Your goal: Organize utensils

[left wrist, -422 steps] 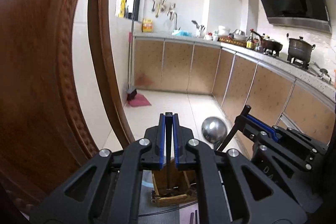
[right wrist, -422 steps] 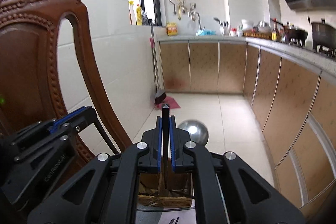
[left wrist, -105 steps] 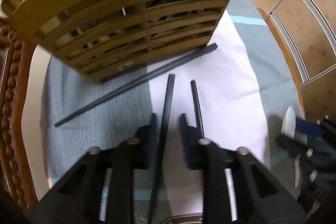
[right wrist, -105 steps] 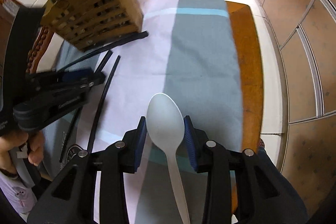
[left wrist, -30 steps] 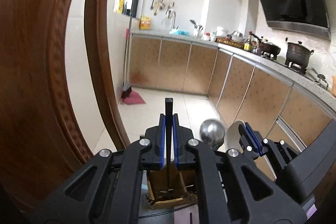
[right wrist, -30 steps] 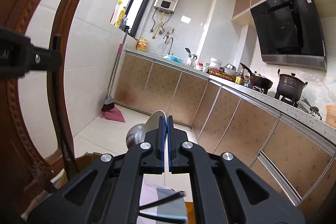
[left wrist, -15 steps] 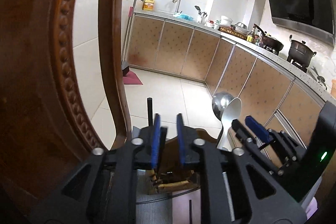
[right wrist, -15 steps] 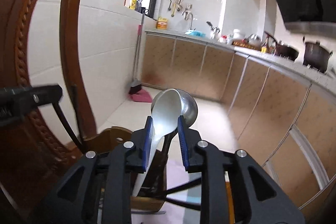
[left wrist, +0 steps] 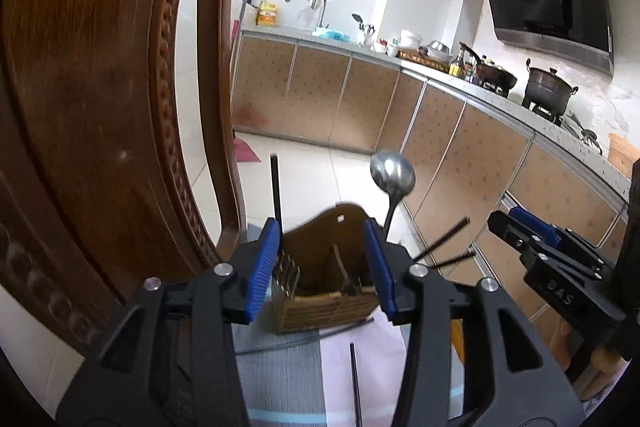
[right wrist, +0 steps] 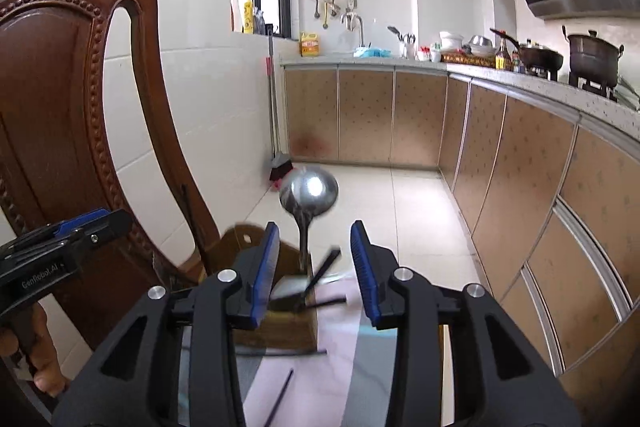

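The wooden utensil holder (left wrist: 324,303) (right wrist: 280,331) stands on the cloth, just beyond both grippers. A metal ladle (left wrist: 392,173) (right wrist: 308,191) and an upright black chopstick (left wrist: 275,187) (right wrist: 194,227) stick out of it, and two more chopsticks (left wrist: 440,239) lean out to the right. My left gripper (left wrist: 321,247) (right wrist: 112,221) is opening, with nothing between its pads. My right gripper (right wrist: 315,239) (left wrist: 508,223) is opening too and holds nothing. A pale blur (right wrist: 286,287) shows at the holder's mouth. Loose chopsticks (left wrist: 355,379) (right wrist: 280,395) lie on the cloth.
A carved wooden chair back (left wrist: 100,107) (right wrist: 60,107) rises close on the left, right beside the holder. A person's hand (right wrist: 40,355) grips the left tool. Kitchen cabinets (right wrist: 520,187) and the tiled floor lie beyond the table edge.
Both grippers were shut and have opened. The chopstick has left the left jaws and stands in the holder. The white spoon is gone from between the right jaws. Both views have tilted downward.
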Demonstrator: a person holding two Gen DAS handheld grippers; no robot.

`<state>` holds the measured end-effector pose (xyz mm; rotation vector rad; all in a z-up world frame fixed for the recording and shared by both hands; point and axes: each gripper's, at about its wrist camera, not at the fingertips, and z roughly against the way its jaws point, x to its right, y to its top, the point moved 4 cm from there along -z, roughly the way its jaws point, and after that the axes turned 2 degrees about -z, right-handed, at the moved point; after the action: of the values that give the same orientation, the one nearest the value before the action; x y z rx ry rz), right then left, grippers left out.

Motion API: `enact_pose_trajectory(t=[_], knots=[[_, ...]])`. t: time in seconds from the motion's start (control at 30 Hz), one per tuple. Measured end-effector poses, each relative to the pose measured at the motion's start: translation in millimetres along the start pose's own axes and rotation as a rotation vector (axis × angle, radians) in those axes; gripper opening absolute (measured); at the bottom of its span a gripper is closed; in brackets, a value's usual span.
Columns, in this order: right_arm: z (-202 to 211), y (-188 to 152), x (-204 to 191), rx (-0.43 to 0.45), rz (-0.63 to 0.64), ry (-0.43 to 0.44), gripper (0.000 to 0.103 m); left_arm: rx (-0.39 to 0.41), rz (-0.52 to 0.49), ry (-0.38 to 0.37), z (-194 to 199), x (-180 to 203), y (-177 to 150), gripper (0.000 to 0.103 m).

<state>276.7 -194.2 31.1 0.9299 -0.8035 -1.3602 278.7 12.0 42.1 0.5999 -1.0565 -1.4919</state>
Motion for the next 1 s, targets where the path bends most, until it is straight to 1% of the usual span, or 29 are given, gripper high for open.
enact_pose_trajectory(t=[0.1,0.17,0.27,0.33,0.37,0.43,0.47,0.5,0.53,0.57,0.63,0.7,0.77,0.9,0.93,1.0], knots=[[-4.2,-10.2,17.2,-0.025,-0.050,-0.013,0.037,-0.025,-0.002,0.001,1.4,-0.9,-10.4,0.043],[-2.4,-20.3,37.9,-0.047,-0.128,-0.006,0.037,-0.037,-0.007,-0.010,6.8,-1.0,-19.3,0.043],[-4.2,-42.6,68.9,-0.083,-0.214,-0.034,0.037,-0.053,-0.013,-0.035,15.3,0.0,-33.7,0.043],[-14.5,-63.8,91.1,-0.138,-0.264,-0.057,0.037,-0.079,-0.028,-0.053,17.4,3.1,-48.3,0.043],[-22.7,-76.6,100.7,-0.182,-0.288,-0.067,0.037,-0.097,-0.044,-0.056,15.7,5.6,-55.7,0.043],[-37.7,-98.1,112.1,-0.265,-0.339,-0.063,0.037,-0.138,-0.087,-0.042,6.5,9.2,-70.0,0.043],[-44.7,-107.0,113.9,-0.303,-0.362,-0.048,0.037,-0.158,-0.106,-0.029,0.3,10.2,-76.0,0.043],[-54.0,-116.9,111.4,-0.345,-0.375,-0.025,0.037,-0.190,-0.127,-0.008,-9.6,10.3,-84.9,0.043],[-60.3,-121.7,108.6,-0.368,-0.370,-0.017,0.037,-0.223,-0.139,0.008,-18.5,9.8,-92.2,0.043],[-71.0,-128.6,100.7,-0.398,-0.346,-0.016,0.037,-0.278,-0.152,0.024,-33.9,8.2,-104.0,0.042],[-86.5,-136.5,85.4,-0.442,-0.314,-0.006,0.037,-0.340,-0.168,0.053,-55.7,3.6,-119.7,0.042],[-103.5,-148.8,64.7,-0.502,-0.291,0.039,0.037,-0.400,-0.185,0.086,-77.6,-2.5,-137.2,0.042],[-117.4,-160.0,45.7,-0.538,-0.267,0.055,0.037,-0.456,-0.190,0.098,-99.6,-8.2,-150.7,0.042],[-139.0,-175.2,21.7,-0.588,-0.277,0.079,0.037,-0.512,-0.186,0.122,-132.6,-17.2,-161.8,0.043],[-145.5,-177.3,16.9,-0.590,-0.270,0.063,0.037,-0.519,-0.182,0.120,-137.0,-18.4,-162.4,0.044],[-156.6,-178.2,14.0,-0.580,-0.271,0.028,0.037,-0.533,-0.164,0.118,-145.7,-22.8,-165.3,0.049]])
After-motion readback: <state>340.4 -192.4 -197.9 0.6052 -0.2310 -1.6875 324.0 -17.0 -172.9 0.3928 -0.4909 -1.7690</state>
